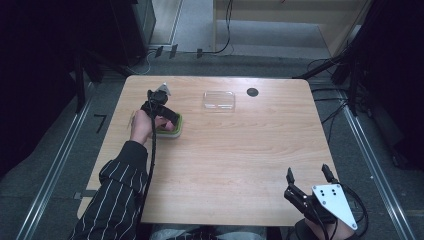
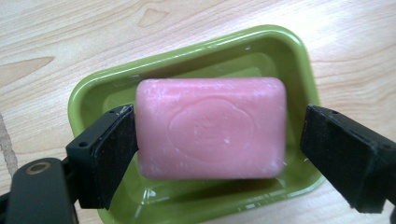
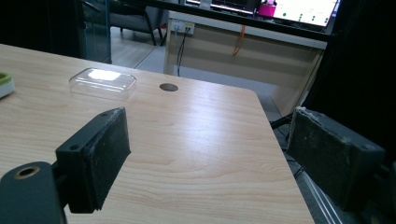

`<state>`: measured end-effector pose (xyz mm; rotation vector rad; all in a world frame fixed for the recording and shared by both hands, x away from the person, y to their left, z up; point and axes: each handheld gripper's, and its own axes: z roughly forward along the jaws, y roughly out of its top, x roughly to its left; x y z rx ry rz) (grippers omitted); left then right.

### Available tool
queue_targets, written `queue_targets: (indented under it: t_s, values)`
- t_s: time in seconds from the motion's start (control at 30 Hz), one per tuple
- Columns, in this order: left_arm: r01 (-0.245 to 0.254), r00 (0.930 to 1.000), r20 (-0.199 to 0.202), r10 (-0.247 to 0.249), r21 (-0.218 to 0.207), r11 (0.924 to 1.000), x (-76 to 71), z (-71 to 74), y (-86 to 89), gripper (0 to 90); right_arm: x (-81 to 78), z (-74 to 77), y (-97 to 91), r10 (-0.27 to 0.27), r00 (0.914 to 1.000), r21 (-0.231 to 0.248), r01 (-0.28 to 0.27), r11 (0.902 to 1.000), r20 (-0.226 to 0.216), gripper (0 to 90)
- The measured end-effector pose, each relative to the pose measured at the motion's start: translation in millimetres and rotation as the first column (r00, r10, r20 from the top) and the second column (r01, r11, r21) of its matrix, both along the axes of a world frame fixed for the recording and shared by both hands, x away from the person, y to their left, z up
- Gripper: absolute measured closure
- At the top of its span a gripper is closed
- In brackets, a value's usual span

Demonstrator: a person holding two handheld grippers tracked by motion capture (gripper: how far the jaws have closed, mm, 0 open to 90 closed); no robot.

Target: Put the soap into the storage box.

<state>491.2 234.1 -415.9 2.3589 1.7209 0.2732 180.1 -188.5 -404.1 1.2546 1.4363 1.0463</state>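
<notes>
While the pale wooden table (image 1: 235, 150) sits on grey floor amid dark surrounds, the left gripper (image 2: 219, 140) straddles pink soap (image 2: 211, 134), jaws spread; the right gripper (image 1: 306, 176), lower right, gapes empty.

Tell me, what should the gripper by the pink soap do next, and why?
Probably close. The left hand-held gripper is open around the soap in the green dish: one pad is at the soap's side, the other stands apart. Closing should grip it for lifting.
</notes>
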Motion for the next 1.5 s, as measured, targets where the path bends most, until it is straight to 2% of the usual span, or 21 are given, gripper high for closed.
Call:
queue_targets:
  t_s: [0.27,0.4,0.7,0.83,0.93,1.0,1.27,1.5]
  values:
    - [0.022,0.9997,0.012,-0.022,-0.013,0.9997,-16.7,13.2,1.6,8.7,0.3,0.2,0.4,0.001,1.0000,-0.005,-0.001,1.0000,0.001,12.8]
    - [0.044,0.9990,0.002,-0.044,0.002,0.9990,-25.7,15.7,0.4,7.8,0.0,0.2,0.5,0.000,1.0000,-0.004,0.000,1.0000,0.000,12.8]
    - [0.083,0.9965,0.007,-0.083,0.018,0.9964,-46.6,20.4,-5.8,6.2,0.0,0.2,0.3,0.000,1.0000,-0.004,0.000,1.0000,0.002,12.8]
    - [0.096,0.9954,-0.002,-0.096,0.018,0.9952,-56.8,19.3,-6.3,6.0,-0.1,0.2,0.4,-0.001,1.0000,-0.003,0.001,1.0000,0.002,12.8]
    - [0.104,0.9945,-0.011,-0.104,-0.015,0.9945,-65.8,18.0,-5.3,6.0,-0.2,0.2,0.5,0.001,1.0000,-0.003,-0.001,1.0000,0.001,12.8]
    - [0.106,0.9944,-0.004,-0.106,0.005,0.9944,-72.6,18.1,-5.1,6.0,-0.1,0.2,0.6,0.002,1.0000,-0.004,-0.002,1.0000,0.001,12.8]
    - [0.125,0.9922,-0.009,-0.124,0.022,0.9920,-97.2,13.8,-3.5,6.0,-0.2,0.3,0.5,0.000,1.0000,-0.004,0.000,1.0000,0.002,12.8]
    - [0.144,0.9891,-0.037,-0.142,0.044,0.9886,-116.9,2.1,-4.3,6.0,-0.2,0.3,0.4,0.001,1.0000,-0.003,-0.001,1.0000,0.002,12.8]
